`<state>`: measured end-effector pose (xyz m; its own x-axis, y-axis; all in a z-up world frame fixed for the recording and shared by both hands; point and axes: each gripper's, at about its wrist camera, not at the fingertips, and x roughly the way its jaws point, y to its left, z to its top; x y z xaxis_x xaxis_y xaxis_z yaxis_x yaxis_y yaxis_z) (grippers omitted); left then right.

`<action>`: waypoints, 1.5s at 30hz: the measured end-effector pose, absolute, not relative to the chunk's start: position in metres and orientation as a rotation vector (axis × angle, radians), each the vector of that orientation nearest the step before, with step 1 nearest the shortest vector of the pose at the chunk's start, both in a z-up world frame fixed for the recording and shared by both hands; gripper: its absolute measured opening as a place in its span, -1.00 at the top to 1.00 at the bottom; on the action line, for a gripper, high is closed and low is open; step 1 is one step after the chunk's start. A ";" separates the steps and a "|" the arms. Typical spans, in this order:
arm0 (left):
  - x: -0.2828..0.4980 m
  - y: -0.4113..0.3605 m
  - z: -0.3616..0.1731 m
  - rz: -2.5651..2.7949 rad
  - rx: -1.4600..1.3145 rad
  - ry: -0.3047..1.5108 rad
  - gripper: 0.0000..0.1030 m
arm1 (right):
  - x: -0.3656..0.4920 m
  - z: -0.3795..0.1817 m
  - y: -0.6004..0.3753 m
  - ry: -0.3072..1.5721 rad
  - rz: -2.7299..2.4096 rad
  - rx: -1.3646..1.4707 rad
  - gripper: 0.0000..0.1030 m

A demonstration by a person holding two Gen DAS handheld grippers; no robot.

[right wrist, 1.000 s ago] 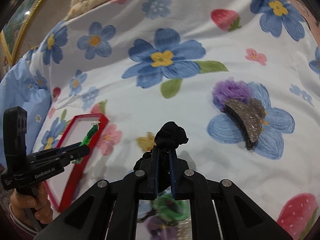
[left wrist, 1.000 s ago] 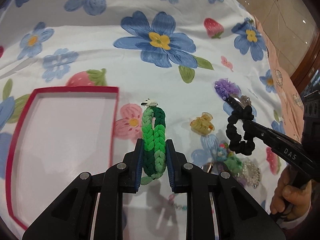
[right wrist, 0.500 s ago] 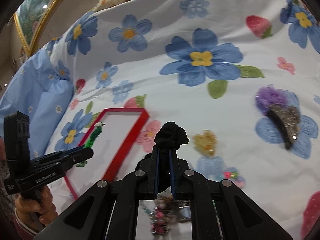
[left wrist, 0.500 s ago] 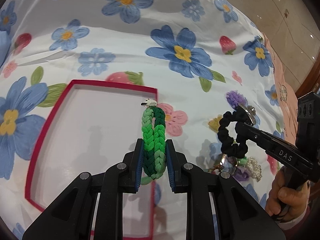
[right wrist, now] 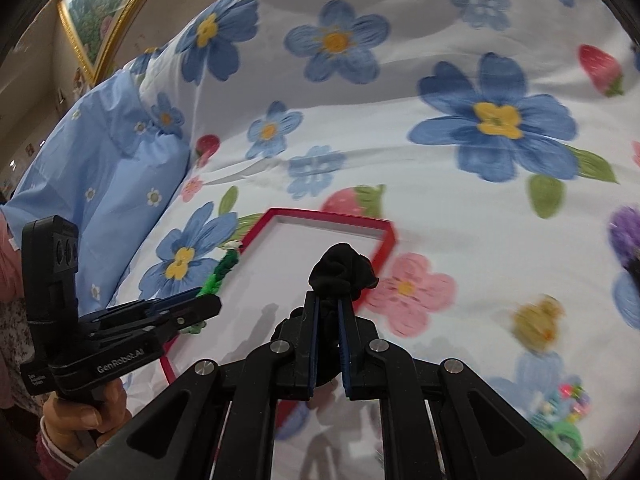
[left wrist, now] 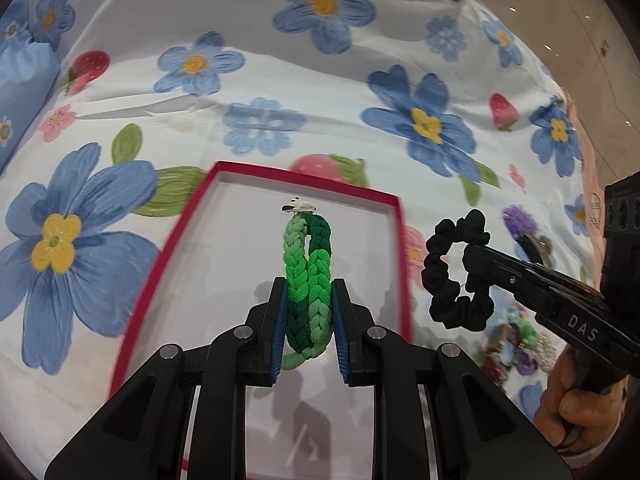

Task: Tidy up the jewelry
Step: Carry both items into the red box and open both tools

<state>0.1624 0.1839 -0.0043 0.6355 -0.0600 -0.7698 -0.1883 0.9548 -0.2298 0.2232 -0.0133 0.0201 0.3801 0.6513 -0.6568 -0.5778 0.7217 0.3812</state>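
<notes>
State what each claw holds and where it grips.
Left claw: green braided bracelet, pinched at its lower loop. Right claw: black scrunchie, pinched across one side of its ring.

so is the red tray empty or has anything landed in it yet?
Empty: red tray shows bare white floor; green bracelet and black scrunchie are both gripper-held.

green braided bracelet (left wrist: 307, 280), black scrunchie (left wrist: 456, 272), red-rimmed tray (left wrist: 162, 256)

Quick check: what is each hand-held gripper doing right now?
Left hand-held gripper: closed on the green braided bracelet.
Right hand-held gripper: closed on the black scrunchie.
</notes>
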 end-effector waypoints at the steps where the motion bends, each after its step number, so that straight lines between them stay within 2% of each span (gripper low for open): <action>1: 0.167 0.190 -0.008 0.083 -0.307 0.888 0.63 | 0.225 0.019 -0.006 0.882 0.790 0.085 0.84; 19: 0.226 0.224 -0.059 0.134 -0.284 0.988 0.62 | 0.280 -0.036 0.072 0.995 0.809 -0.030 0.83; 28: 0.228 0.223 -0.070 0.159 -0.268 1.019 0.56 | 0.285 -0.047 0.073 1.010 0.783 -0.065 0.72; 31: 0.227 0.223 -0.068 0.168 -0.262 1.016 0.42 | 0.285 -0.045 0.073 1.012 0.780 -0.062 0.65; 32: 0.225 0.223 -0.066 0.170 -0.263 1.011 0.34 | 0.285 -0.045 0.073 1.013 0.780 -0.063 0.56; 33: 0.225 0.224 -0.065 0.173 -0.263 1.009 0.30 | 0.285 -0.044 0.072 1.014 0.779 -0.060 0.39; 34: 0.223 0.224 -0.063 0.177 -0.264 1.007 0.22 | 0.284 -0.042 0.070 1.011 0.780 -0.054 0.33; 45: 0.184 0.211 -0.034 0.164 -0.327 0.941 0.02 | 0.260 -0.011 0.033 0.950 0.785 0.027 0.31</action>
